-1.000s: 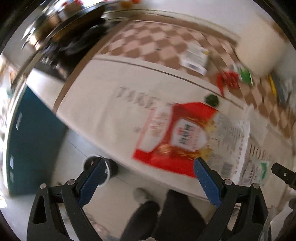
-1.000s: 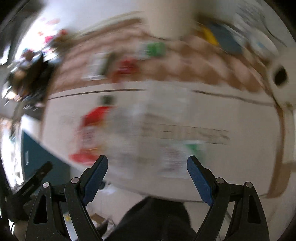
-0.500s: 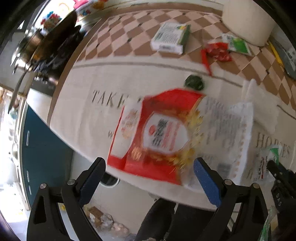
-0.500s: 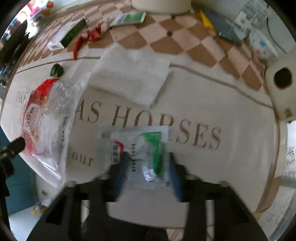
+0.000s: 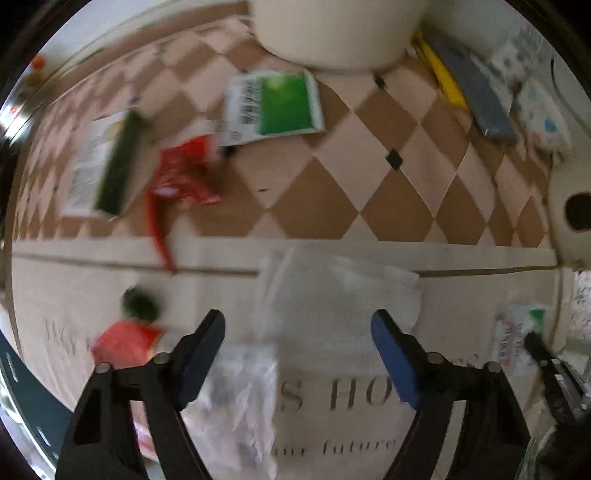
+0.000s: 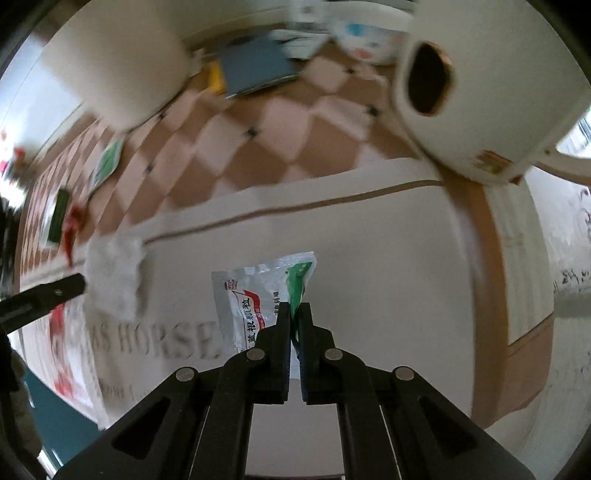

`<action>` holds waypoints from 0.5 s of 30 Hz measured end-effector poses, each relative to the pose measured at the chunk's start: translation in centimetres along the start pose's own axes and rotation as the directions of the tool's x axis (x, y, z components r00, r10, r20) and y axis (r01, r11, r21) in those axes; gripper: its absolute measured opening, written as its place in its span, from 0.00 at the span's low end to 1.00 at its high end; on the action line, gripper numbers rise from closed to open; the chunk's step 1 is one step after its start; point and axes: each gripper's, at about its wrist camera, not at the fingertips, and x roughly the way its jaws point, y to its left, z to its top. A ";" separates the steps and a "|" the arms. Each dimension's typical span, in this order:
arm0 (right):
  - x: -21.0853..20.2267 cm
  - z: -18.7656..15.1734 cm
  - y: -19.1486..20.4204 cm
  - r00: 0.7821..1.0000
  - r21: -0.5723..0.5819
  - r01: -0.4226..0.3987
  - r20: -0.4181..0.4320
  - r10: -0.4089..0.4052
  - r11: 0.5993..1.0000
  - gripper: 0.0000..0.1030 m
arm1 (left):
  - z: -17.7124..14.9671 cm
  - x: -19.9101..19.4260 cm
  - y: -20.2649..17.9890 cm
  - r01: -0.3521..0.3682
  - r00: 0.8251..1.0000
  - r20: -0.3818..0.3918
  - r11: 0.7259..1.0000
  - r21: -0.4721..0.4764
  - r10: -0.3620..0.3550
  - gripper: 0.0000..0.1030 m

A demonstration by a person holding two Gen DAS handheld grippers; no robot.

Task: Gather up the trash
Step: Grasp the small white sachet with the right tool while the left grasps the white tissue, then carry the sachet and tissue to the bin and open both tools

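Note:
My right gripper [image 6: 294,314] is shut on a white sachet with green and red print [image 6: 258,291], pinched at its near edge over the tablecloth; it also shows at the right edge of the left wrist view [image 5: 517,332]. My left gripper [image 5: 297,332] is open and empty above a white tissue sheet [image 5: 340,299]. A red and clear bag [image 5: 236,398] lies under its left finger. Farther off lie a green bottle cap [image 5: 139,303], a red wrapper [image 5: 181,177], a green and white packet [image 5: 273,105] and a green-edged box [image 5: 105,166].
A large cream container [image 5: 336,29] stands at the back. A paper roll [image 6: 476,85] lies at the right. A grey book and yellow item [image 5: 469,88] lie at the back right. The table's near edge drops to a teal cabinet [image 6: 62,410].
My right gripper has shut on the sachet and lifted its edge. My left gripper has moved forward and right from over the red bag to over the white tissue.

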 end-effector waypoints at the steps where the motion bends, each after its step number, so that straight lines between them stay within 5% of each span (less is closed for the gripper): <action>1: -0.4 0.0 -0.8 1.000 0.018 0.002 0.004 -0.002 1.000 0.03 | 0.3 0.7 -0.4 -0.004 1.000 -0.017 1.000 0.014 0.004 0.54; 3: -0.6 0.0 -2.1 1.000 0.048 0.005 0.008 -0.006 0.999 0.03 | 0.5 0.6 -0.8 0.004 1.000 0.000 0.999 0.031 -0.004 0.40; 5: -0.8 0.2 -3.5 1.000 0.060 0.005 0.005 -0.005 0.998 0.03 | 0.6 0.3 -1.3 0.011 1.000 -0.001 0.999 0.038 -0.011 0.04; 11: 0.5 0.6 -1.9 1.000 0.069 0.006 -0.009 -0.006 0.998 0.03 | 0.1 -2.9 -2.3 -0.058 0.991 0.122 0.998 0.034 0.053 0.04; 15: -0.3 1.0 0.3 1.000 0.041 0.001 0.025 -0.002 0.999 0.03 | -1.0 -7.2 -2.0 -0.095 0.964 0.248 0.995 0.004 0.091 0.04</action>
